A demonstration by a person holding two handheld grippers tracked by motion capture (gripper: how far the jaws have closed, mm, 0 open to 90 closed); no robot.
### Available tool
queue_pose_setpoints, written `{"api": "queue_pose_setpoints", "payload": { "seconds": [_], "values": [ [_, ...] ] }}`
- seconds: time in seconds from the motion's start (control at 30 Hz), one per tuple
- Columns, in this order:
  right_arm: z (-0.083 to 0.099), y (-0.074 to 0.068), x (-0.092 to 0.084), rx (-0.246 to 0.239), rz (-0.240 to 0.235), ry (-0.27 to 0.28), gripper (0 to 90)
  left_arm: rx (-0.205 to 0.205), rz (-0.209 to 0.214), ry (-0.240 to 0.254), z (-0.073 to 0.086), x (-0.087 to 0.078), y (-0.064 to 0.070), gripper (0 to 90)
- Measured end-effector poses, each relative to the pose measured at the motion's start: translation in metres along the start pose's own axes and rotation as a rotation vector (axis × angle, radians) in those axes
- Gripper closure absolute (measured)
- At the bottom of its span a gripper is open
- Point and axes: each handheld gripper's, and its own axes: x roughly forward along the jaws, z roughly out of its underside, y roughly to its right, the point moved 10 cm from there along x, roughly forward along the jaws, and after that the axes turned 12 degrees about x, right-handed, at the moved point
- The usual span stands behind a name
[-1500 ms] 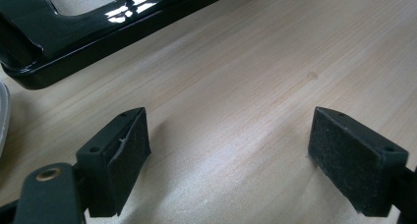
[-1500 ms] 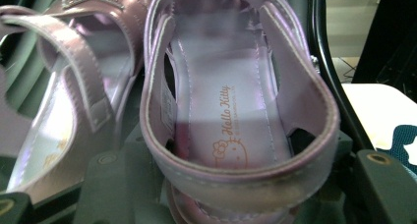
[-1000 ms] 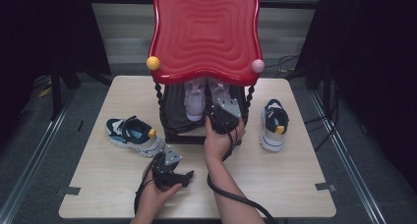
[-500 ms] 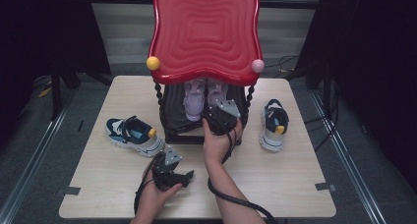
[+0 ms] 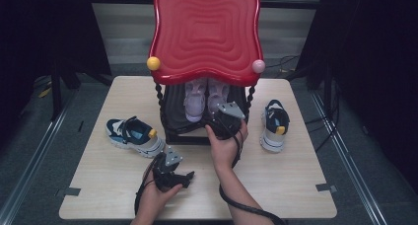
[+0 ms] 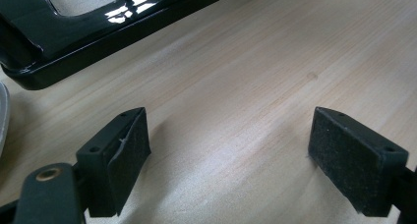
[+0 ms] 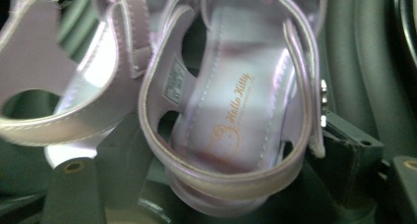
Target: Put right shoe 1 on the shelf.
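Nearby, blue sneakers (image 5: 134,136) flank rack (image 5: 177,134), right gripper (image 5: 224,122) fingers opening around lilac sandal (image 7: 231,116), left gripper (image 5: 172,173) fingers open.

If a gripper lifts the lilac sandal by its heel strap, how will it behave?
The sandal is probably light: mostly thin straps around open gaps. The heel strap looks soft, so it may bend and let the shoe hang. Its glossy surface may be slippery.

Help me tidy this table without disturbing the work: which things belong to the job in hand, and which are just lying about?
In the job:
- right hand-held gripper, jaws just opening around the heel of the right pink sandal
- left pink sandal beside it
- black shelf they sit on, under the red top

Lying about:
- blue sneaker
- second sneaker
- left hand-held gripper, open over the table
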Motion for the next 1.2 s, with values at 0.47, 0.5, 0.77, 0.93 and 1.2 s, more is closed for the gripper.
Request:
{"api": "queue_pose_setpoints", "payload": {
  "seconds": [0.47, 0.5, 0.77, 0.93, 1.2],
  "values": [
    [0.012, 0.002, -0.012, -0.069, -0.066, -0.049, 20.8, 0.005, -0.003, -0.002, 0.0, 0.0, -0.001, 15.3],
    [0.013, 0.003, -0.012, -0.074, -0.067, -0.055, 21.0, 0.005, -0.003, -0.002, 0.0, 0.0, -0.001, 15.3],
    [0.013, 0.004, -0.012, -0.073, -0.091, -0.054, 36.7, 0.003, -0.003, -0.002, 0.0, 0.0, -0.001, 15.3],
    [0.011, 0.006, -0.012, -0.046, -0.107, -0.05, 38.5, 0.003, -0.002, -0.003, 0.0, 0.0, -0.001, 15.3],
    [0.007, 0.006, -0.009, 0.011, -0.135, -0.042, 41.3, 0.0, -0.003, 0.001, -0.001, 0.001, -0.001, 15.3]
  ]
}}
